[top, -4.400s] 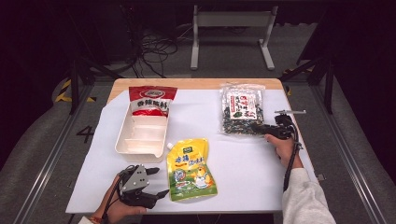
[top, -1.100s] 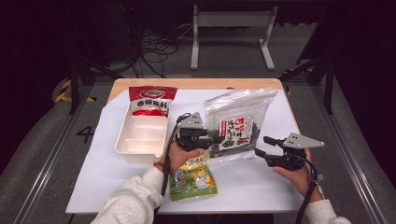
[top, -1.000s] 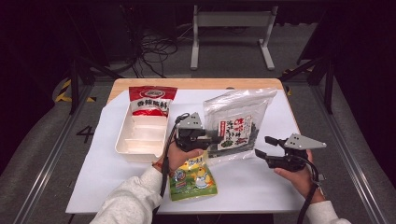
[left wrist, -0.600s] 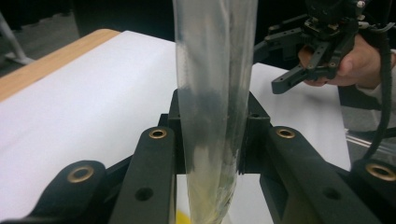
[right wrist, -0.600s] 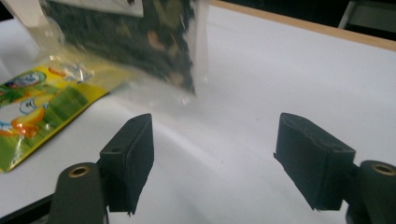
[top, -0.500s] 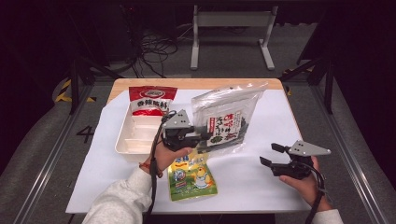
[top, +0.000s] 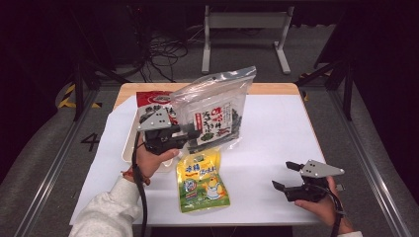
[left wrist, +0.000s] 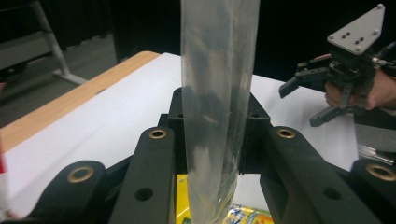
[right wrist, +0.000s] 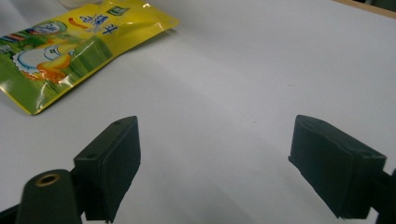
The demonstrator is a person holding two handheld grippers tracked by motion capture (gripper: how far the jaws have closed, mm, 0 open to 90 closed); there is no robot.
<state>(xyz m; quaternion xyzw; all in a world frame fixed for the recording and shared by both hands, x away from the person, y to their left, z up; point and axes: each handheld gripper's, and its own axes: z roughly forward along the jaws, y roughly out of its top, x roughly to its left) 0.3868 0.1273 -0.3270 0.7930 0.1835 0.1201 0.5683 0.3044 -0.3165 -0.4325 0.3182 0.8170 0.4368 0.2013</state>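
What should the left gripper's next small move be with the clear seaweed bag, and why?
Probably carry it on toward the white tray: the left gripper is clamped on the seaweed bag, held upright off the table, while the right gripper stands open and empty over the table.

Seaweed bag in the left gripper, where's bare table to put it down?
Free: the white table right of the seaweed bag, between the yellow pouch and the right gripper. Crowded: the left side, with white tray and red packet.

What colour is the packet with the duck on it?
The duck packet is bright yellow with green at the bottom. It shows best in the high view.
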